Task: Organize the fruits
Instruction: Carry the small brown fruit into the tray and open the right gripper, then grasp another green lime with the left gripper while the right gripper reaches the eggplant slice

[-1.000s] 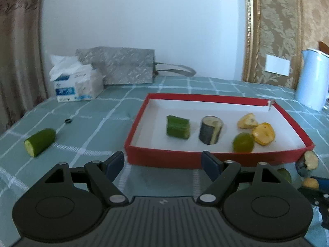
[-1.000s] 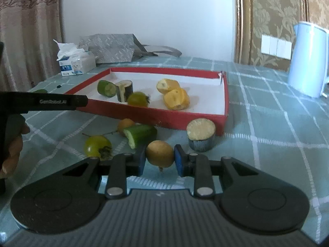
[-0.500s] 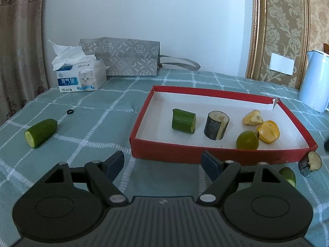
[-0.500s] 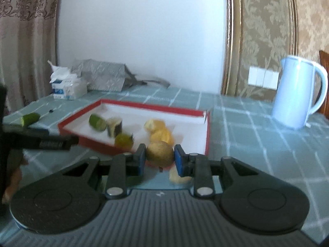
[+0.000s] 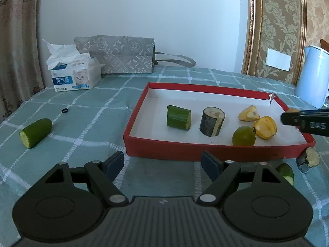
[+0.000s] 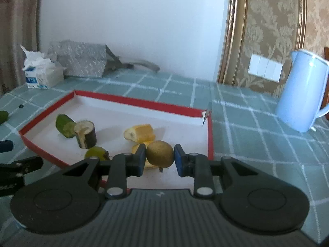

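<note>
A red tray (image 5: 174,150) with a white floor holds a cucumber chunk (image 5: 178,117), a dark-skinned chunk (image 5: 211,121), a green round fruit (image 5: 243,136) and two yellow pieces (image 5: 265,127). My left gripper (image 5: 162,164) is open and empty, just in front of the tray's near wall. My right gripper (image 6: 160,160) is shut on a brownish-yellow round fruit (image 6: 160,153), held above the tray's (image 6: 210,135) right part. It shows at the right edge of the left wrist view (image 5: 304,121).
A cucumber half (image 5: 36,132) lies on the green checked cloth at left, near a small black ring (image 5: 65,110). A tissue box (image 5: 75,78) and grey bag (image 5: 123,55) stand at the back. A white-blue kettle (image 6: 300,90) stands right. Loose pieces (image 5: 308,159) lie off the tray's right corner.
My right gripper has lifted the round fruit off the cloth and carried it forward over the tray. My left gripper has drawn back slightly and risen.
</note>
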`<move>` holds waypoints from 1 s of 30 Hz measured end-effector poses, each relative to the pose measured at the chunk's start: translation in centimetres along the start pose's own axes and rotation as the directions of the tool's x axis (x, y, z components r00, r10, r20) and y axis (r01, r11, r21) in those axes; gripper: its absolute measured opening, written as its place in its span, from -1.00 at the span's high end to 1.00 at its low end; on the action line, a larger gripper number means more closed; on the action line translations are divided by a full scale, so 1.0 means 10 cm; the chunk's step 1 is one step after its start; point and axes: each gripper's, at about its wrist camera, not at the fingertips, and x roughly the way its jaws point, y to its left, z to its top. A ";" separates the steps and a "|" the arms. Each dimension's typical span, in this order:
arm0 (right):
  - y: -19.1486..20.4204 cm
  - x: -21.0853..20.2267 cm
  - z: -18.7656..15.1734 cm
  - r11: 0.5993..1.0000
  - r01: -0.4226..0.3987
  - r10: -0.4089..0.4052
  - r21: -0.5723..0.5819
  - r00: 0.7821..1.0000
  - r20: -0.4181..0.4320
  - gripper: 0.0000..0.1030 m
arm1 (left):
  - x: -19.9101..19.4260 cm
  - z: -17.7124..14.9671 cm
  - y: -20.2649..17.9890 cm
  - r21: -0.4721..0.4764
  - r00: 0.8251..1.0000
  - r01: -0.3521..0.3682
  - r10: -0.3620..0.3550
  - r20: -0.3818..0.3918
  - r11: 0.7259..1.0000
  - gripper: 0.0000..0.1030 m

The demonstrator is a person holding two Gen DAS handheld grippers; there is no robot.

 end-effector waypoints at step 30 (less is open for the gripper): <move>-0.55 -0.79 -0.65 0.940 -0.012 -0.059 0.342 0.979 0.195 -1.00 | -0.07 -0.05 0.01 -0.006 1.000 -0.004 0.004 -0.003 1.000 -0.59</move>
